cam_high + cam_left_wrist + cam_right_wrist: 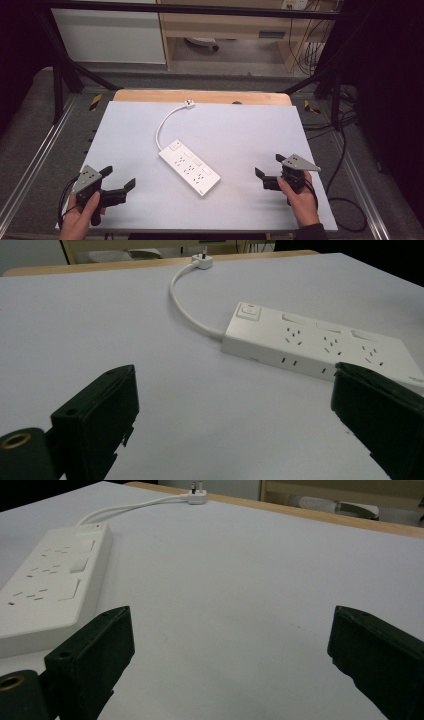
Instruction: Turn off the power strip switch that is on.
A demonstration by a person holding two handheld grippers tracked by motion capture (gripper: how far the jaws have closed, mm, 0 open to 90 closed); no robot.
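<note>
Pale grey-white table [125,125], flat and matte; wooden strip along its far edge; dark metal frame rails and grey floor on either side.

Item 1: white power strip [190,167], lying flat near the table's centre, set diagonally, sockets and switches facing up. Bare surface all round it, widest toward the left and right edges.

Item 2: white cable [164,125], curving from the strip's far end to a white plug [189,104] resting near the far edge.

Item 3: left gripper [120,179], held in a hand [82,215] at the near left corner, jaws spread wide, nothing between them, well apart from the strip.

Item 4: right gripper [269,167], held in a hand [300,200] at the near right, jaws spread wide, nothing held, pointing toward the strip across open table.

Beyond: wooden shelving, white panel, trailing cables.
</note>
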